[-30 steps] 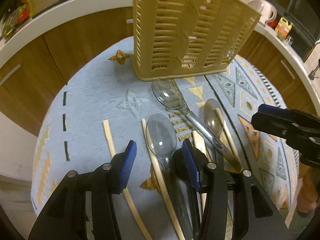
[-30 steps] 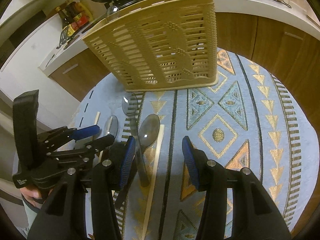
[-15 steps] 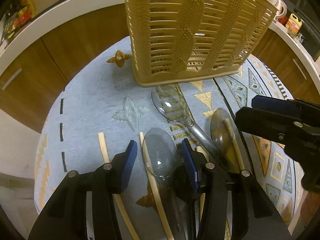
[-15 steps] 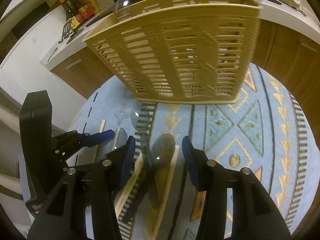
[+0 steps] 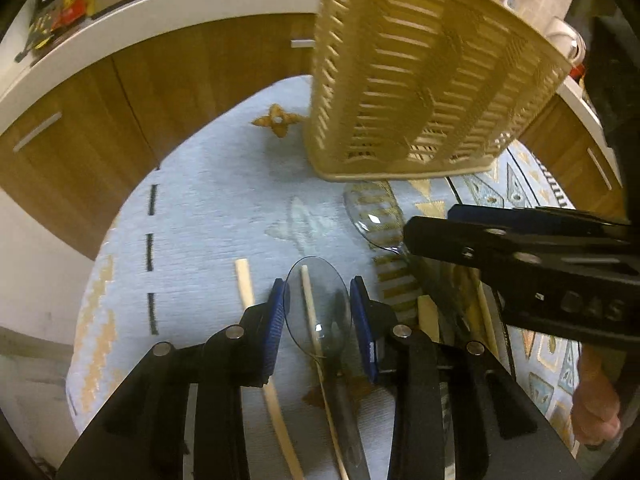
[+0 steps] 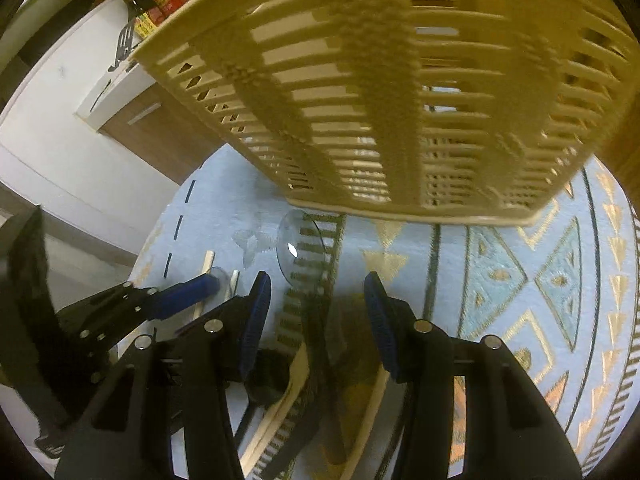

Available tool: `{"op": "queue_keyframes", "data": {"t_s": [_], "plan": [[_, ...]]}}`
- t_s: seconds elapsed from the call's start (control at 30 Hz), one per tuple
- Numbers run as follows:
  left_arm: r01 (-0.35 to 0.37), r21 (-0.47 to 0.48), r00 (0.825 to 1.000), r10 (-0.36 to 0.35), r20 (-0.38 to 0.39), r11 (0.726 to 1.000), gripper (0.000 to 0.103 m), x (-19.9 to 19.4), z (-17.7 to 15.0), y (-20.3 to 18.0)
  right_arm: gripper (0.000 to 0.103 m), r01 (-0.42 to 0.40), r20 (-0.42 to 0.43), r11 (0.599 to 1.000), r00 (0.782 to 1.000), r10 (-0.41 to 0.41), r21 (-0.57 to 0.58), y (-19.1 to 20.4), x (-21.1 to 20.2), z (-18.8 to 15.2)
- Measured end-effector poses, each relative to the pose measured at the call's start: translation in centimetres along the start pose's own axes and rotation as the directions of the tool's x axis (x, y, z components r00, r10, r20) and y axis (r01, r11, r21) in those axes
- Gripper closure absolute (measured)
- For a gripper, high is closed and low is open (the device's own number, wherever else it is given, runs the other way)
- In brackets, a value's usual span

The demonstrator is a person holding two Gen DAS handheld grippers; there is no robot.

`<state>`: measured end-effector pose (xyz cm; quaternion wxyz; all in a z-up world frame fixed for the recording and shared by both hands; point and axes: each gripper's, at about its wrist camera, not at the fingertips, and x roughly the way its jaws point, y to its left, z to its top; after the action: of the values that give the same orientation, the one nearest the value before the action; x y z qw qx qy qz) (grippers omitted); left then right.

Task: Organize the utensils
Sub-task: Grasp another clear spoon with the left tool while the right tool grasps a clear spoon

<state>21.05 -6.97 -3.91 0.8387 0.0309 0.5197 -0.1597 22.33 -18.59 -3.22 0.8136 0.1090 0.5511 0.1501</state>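
Utensils lie loose on the patterned cloth (image 5: 208, 216), near side of the tan basket (image 5: 416, 92), so most sorting looks undone. A clear spoon (image 5: 318, 312) sits between the jaws of the left gripper (image 5: 318, 316); they are closing around its bowl, and the pads seem not yet to press it. Pale sticks (image 5: 246, 284) lie beside and beneath it. A second clear spoon (image 6: 300, 248) rests just by the basket's foot. The right gripper (image 6: 316, 312) hangs spread over the darker pile, holding nothing. Whether the basket holds anything I cannot tell.
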Motion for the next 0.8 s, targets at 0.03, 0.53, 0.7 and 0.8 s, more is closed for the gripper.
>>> {"op": "queue_keyframes", "data": {"t_s": [0.03,0.53,0.7,0.8], "plan": [[0.0,-0.005,1.0,0.0,0.004,1.0,0.072,-0.2,-0.1,0.3,0.058,0.002,-0.004,1.0,1.0,-0.002,-0.002,0.2,0.3,0.2],[0.1,-0.105,0.994,-0.095,0.052,0.989,0.072,-3.7,-2.0,6.8,0.058,0.062,-0.027,0.997,0.998,-0.064,-0.051,2.8,3.4,1.4],[0.106,-0.135,0.993,-0.098,0.066,0.985,0.072,-3.3,-2.4,6.8,0.058,0.111,-0.006,0.99,0.994,-0.112,-0.085,4.0,3.9,1.1],[0.118,-0.145,0.991,-0.107,0.081,0.982,0.072,-3.6,-2.5,7.1,0.058,0.161,0.019,0.98,0.987,-0.16,-0.117,5.0,4.2,0.6]]}}
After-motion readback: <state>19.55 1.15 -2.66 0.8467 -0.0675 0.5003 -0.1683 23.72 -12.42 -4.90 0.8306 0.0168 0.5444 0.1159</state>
